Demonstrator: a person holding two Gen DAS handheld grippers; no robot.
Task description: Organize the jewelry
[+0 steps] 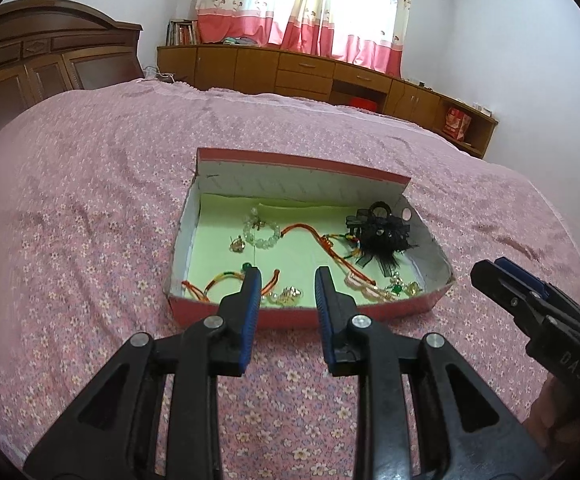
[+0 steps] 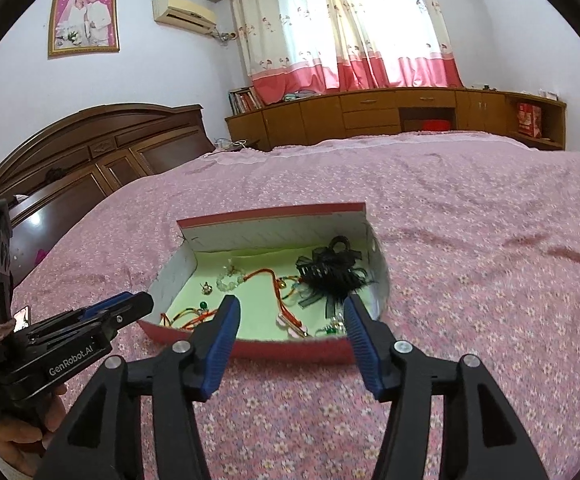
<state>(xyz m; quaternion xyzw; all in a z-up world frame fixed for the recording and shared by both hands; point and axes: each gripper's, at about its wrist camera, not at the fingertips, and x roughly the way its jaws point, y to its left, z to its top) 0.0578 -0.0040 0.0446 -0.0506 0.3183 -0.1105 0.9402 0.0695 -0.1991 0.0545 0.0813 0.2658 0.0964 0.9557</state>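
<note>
A shallow red box (image 1: 301, 320) with a pale green lining lies on the bed and holds the jewelry. Inside are a black lacy hair clip (image 1: 381, 232), a pale bead bracelet (image 1: 262, 236), red and orange cords (image 1: 309, 236) and small gold and green pieces (image 1: 399, 288). My left gripper (image 1: 288, 276) hovers just before the box's near wall, open, with nothing between its blue pads. My right gripper (image 2: 291, 302) is held at the same near wall, open wider and empty. The right wrist view shows the same hair clip (image 2: 329, 268) and bracelet (image 2: 230, 280) in the box (image 2: 290, 350).
The box rests on a pink flowered bedspread (image 1: 90, 220) that stretches around it on every side. A dark wooden headboard (image 2: 90, 152) stands at the left. Low wooden cabinets (image 2: 369, 116) run under a curtained window at the back.
</note>
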